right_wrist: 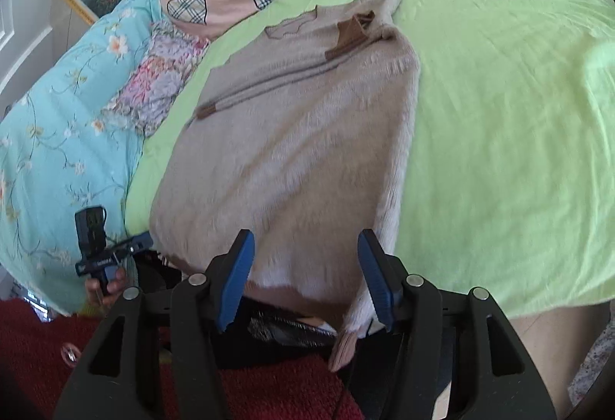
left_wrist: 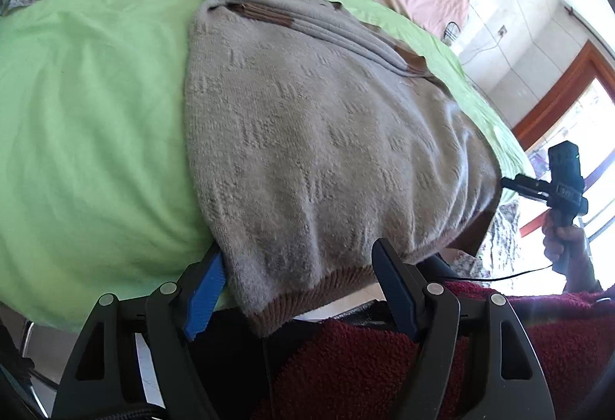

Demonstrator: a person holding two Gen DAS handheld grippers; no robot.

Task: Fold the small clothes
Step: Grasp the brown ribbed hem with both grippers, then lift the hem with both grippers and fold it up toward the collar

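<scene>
Beige knit sweater (left_wrist: pixel 326 150) on green bed sheet (left_wrist: pixel 96 112), centre of both frames, brown ribbed hem at lower edge hanging over bed side. Sleeves seem already folded in across upper part, brown cuffs showing there; judging so, first folds done, fold of body lengthwise or in half left. Left gripper (left_wrist: pixel 300 289) open, hem corner between fingers, pads not pressing. Right gripper (right_wrist: pixel 307 277) open, other hem corner between fingers, no grip. Fabric fluffy, soft, little wrinkled.

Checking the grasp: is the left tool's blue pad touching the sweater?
Cannot tell. In the left wrist view the pad meets the sweater edge, showing no clear gap or contact.
</scene>
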